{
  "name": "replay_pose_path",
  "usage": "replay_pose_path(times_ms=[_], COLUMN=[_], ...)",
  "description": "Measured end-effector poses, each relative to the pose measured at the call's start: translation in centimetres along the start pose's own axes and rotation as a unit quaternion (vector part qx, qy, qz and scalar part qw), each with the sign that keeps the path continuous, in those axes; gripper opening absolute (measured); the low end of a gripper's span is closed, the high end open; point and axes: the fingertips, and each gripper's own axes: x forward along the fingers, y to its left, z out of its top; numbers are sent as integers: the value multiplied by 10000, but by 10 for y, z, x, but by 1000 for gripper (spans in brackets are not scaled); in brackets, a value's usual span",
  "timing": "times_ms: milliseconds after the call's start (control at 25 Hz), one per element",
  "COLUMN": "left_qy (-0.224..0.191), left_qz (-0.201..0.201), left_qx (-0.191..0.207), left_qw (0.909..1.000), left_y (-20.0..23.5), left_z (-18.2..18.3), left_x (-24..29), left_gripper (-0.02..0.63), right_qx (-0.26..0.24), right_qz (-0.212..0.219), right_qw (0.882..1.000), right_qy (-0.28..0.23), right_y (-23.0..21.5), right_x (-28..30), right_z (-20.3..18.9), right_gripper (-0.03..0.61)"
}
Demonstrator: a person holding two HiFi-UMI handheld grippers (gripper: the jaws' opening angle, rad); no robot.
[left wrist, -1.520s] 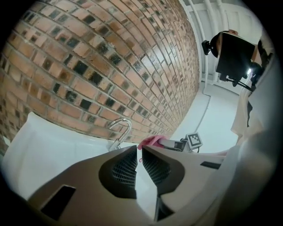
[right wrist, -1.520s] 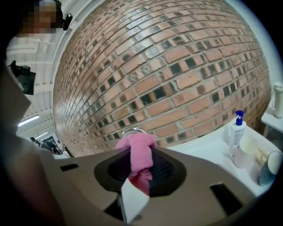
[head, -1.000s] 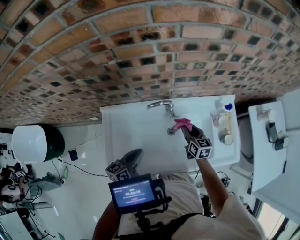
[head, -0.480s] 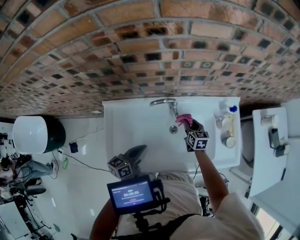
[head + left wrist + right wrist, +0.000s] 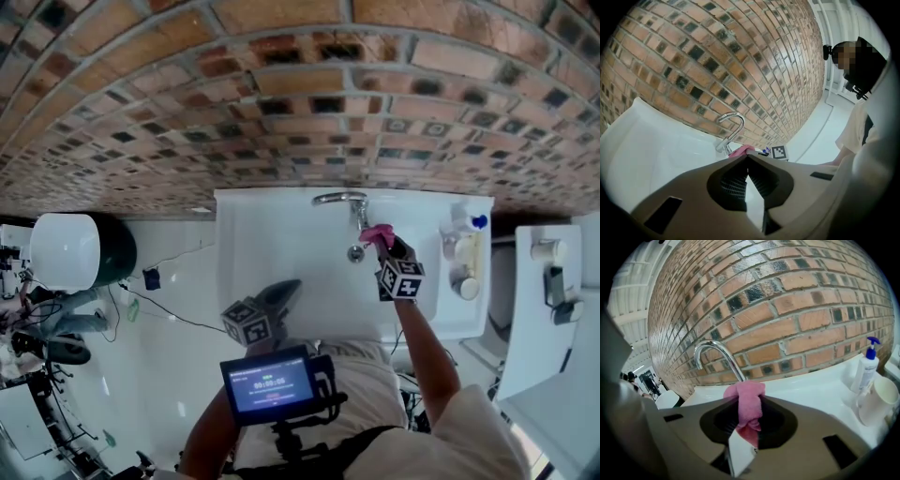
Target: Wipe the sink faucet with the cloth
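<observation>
My head camera looks steeply down on the sink from well above. Cameras on my left gripper and right gripper sit low and near, facing the brick wall. All three views share the faucet.

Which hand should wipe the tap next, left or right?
Right. The right tool pinches the pink cloth close beside the faucet, while the left tool is shut, empty, and back at the sink's near edge.

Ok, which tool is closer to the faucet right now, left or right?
Right. The right tool, shut on the pink cloth, is right beside the faucet; the left tool sits farther back, at the near edge of the sink.
</observation>
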Motion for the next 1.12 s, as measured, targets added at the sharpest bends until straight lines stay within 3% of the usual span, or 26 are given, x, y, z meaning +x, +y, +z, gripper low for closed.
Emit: replay_pose_path(times_ms=[240,440,640,1120], left_qy=[52,115,156,118], left_qz=[-77,-186,-173,-72], left_qx=[23,348,398,263], left_qw=[10000,9992,9989,9996], left_y=[1,-2,3,4], left_z=[19,42,53,54], left_x=[27,54,73,78], left_gripper=[6,6,6,6], right_qx=[149,290,293,451], right_qz=[16,-35,-215,-168], right_qw=[9999,9996,9993,9964], right_qy=[29,26,-12,694], right_y=[4,5,5,22], right_x=[5,9,17,56], right_z=[-6,-8,-17,-52], right_gripper=[101,101,103,106])
